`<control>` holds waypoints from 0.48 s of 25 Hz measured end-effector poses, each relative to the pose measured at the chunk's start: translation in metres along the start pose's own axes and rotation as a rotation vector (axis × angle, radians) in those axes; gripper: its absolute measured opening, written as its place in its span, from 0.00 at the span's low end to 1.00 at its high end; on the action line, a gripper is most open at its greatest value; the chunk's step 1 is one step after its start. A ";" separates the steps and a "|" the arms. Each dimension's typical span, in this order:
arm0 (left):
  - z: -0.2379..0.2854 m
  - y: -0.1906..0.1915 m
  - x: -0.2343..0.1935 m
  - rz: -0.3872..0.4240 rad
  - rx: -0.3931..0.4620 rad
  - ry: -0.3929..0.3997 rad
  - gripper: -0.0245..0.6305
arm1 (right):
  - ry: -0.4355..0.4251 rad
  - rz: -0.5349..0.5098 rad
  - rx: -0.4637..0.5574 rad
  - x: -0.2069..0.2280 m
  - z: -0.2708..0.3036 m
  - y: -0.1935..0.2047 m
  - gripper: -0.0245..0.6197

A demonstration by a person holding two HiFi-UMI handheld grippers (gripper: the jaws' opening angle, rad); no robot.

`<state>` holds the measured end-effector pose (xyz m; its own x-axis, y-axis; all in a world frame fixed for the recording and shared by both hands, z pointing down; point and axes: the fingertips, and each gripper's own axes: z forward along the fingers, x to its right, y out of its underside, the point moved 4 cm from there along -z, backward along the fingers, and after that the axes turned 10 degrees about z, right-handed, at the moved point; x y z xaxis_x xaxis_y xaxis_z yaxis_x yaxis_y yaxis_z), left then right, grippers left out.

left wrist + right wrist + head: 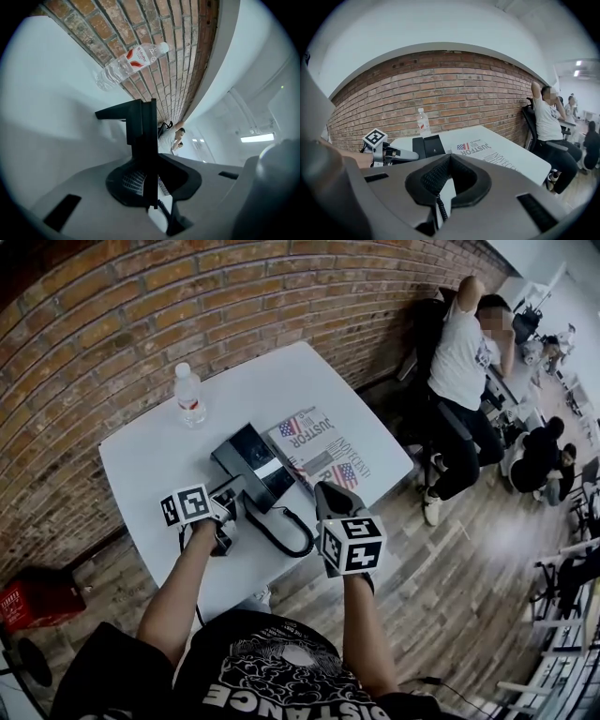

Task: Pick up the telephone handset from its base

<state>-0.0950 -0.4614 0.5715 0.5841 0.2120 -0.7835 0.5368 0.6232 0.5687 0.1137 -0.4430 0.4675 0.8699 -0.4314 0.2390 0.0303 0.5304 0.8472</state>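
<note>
Left gripper view: found the left tool (226, 512) closed partway onto the black handset (143, 133), gripped edge-on between the jaws. Located the handset at the left side of the telephone base (253, 457) on the white bench (155, 465); could not tell whether already clear of the cradle. Saw the right tool (325, 495) hovering near the base's front, tips together, holding nothing. Judged the narrow hold the main risk: might twist or slip out once raised. Expected drag from the coiled cord (286, 538), looped on the bench toward the right tool; could tug the base along, shoving it toward the printed sheet (323, 454), since left unpinned. Rated the water bottle (189, 396), well apart by the brick wall, safe.
</note>
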 end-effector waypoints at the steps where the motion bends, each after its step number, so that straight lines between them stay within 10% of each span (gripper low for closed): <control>1: 0.000 0.000 0.003 0.006 0.002 0.003 0.15 | 0.003 0.004 0.004 0.002 -0.003 0.001 0.04; 12: -0.013 0.009 0.048 0.128 0.012 0.005 0.15 | 0.037 0.035 0.073 0.020 -0.061 0.008 0.04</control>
<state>-0.0697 -0.4362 0.5355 0.6451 0.2932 -0.7056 0.4654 0.5815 0.6673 0.1615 -0.4032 0.4506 0.8877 -0.3850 0.2526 -0.0355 0.4896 0.8712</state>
